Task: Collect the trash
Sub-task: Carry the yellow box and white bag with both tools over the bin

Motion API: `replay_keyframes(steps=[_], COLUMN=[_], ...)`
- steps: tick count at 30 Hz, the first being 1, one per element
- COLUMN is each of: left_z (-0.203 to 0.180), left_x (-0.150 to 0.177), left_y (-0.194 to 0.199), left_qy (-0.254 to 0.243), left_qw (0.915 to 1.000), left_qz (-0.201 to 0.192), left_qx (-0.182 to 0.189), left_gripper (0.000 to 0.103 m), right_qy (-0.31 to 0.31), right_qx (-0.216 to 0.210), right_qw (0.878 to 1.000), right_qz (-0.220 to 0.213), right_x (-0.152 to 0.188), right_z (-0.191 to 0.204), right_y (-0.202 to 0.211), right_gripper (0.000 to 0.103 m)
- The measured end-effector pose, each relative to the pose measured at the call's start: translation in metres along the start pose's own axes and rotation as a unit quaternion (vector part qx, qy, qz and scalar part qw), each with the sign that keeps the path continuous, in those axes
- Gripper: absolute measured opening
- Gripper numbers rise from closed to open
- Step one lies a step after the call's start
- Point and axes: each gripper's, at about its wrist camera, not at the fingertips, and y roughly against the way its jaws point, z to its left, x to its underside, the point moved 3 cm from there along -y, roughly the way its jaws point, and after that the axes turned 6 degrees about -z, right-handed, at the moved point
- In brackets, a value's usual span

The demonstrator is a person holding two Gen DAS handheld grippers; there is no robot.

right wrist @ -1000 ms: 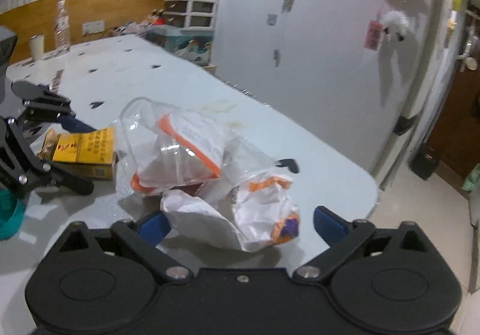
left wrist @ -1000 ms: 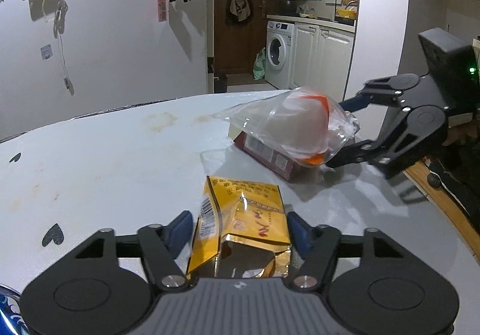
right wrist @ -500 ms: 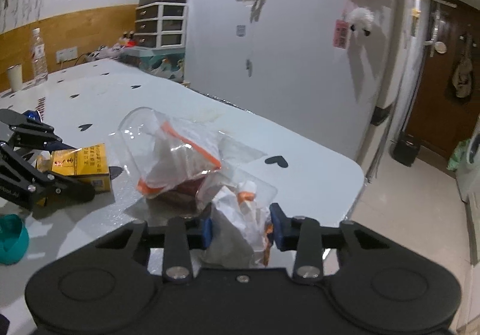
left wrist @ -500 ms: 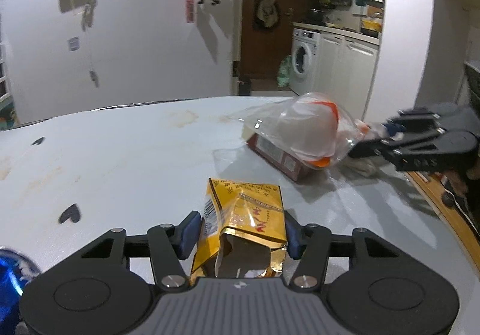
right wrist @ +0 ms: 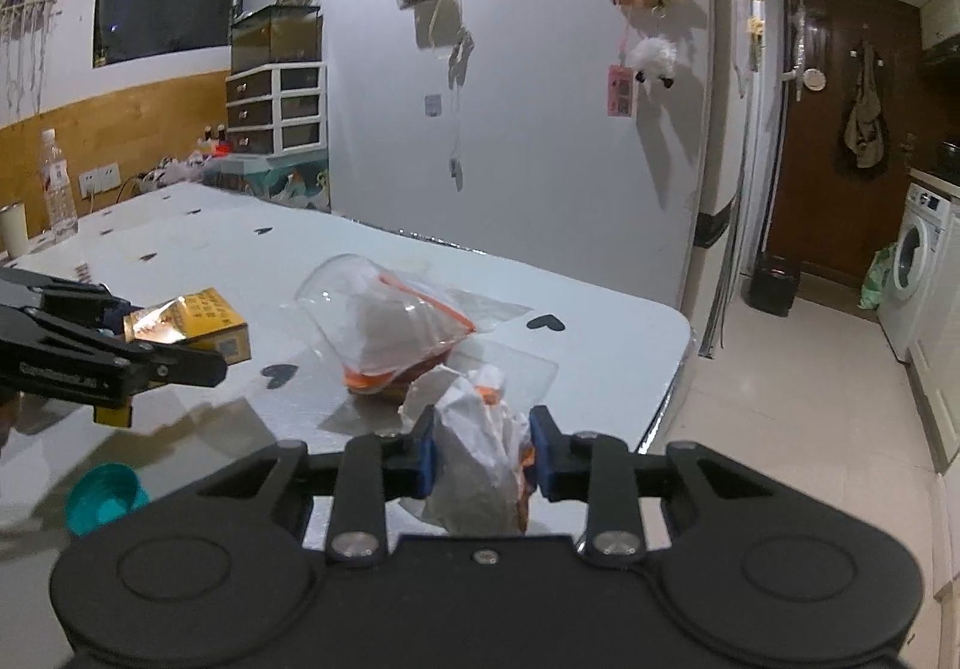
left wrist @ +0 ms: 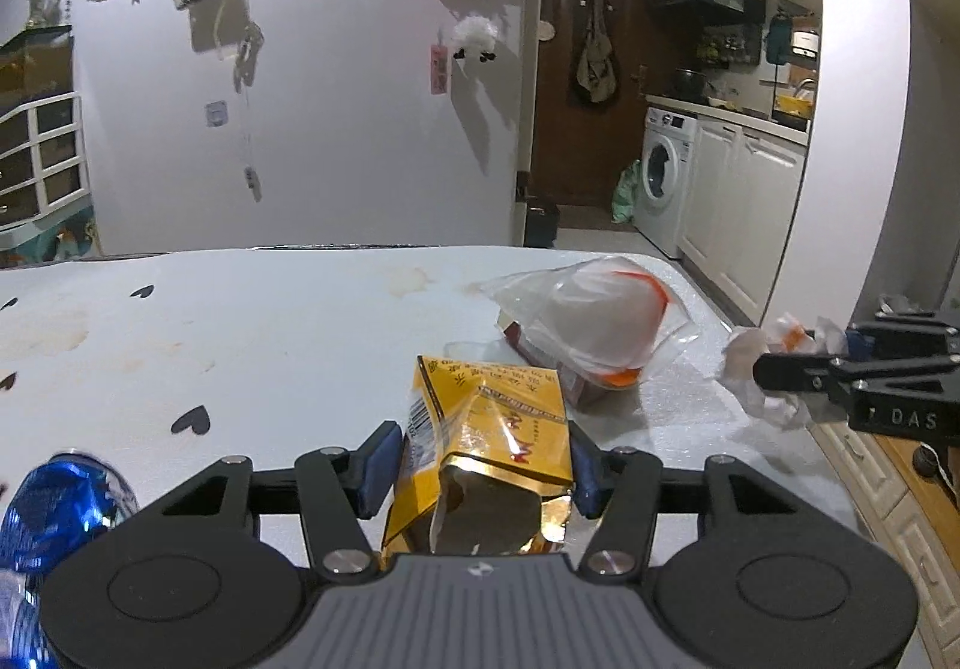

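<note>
My left gripper (left wrist: 483, 459) is shut on a torn yellow foil pack (left wrist: 492, 429), held a little above the white table (left wrist: 270, 333). The right wrist view shows that pack (right wrist: 204, 321) in the left gripper (right wrist: 174, 345) at the left. The jaws of my right gripper (right wrist: 483, 450) are closing, and the pads press on a crumpled white and orange wrapper (right wrist: 480, 429) between them. In the left wrist view this wrapper (left wrist: 750, 363) hangs from the right gripper (left wrist: 798, 363) near the table's right edge. A clear zip bag (left wrist: 588, 315) lies over a dark red box (left wrist: 576, 384).
A blue can (left wrist: 54, 513) sits at the lower left of the left wrist view. A teal cap (right wrist: 105, 495) lies on the table near me. A water bottle (right wrist: 57, 183) and a cup (right wrist: 13, 228) stand at the far left. The table's rounded corner (right wrist: 672, 321) borders the tiled floor.
My right gripper has shut on the crumpled wrapper and drawn it away from the zip bag toward the table edge. The left gripper tightened on the yellow pack and rose slightly.
</note>
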Motion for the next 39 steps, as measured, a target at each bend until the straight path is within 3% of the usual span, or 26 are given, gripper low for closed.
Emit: replay_keyframes(steps=[12,27,39], left_z=[-0.032,-0.079,-0.143], left_x=[0.008,0.023,0.017], left_y=[0.031,0.069,0.108], left_qy=[-0.005,-0.003,-0.029], left_qw=[0.9996,0.9995,0.9985], left_qz=[-0.018,-0.030,-0.047], left_qx=[-0.020,-0.012,0.002], left_gripper=[0.057,0.057,0.057], right_qy=[-0.016,-0.040,-0.068], right_qx=[0.041,0.084,0.117], right_qw=[0.999,0.995,0.990], right_qz=[-0.015,-0.032,-0.049], right_x=[0.010,0.022,0.037], right_z=[0.008,-0.004,-0.030], right_y=[0.051,0.118,0.191], right_gripper=[0.032,0.032,0.032])
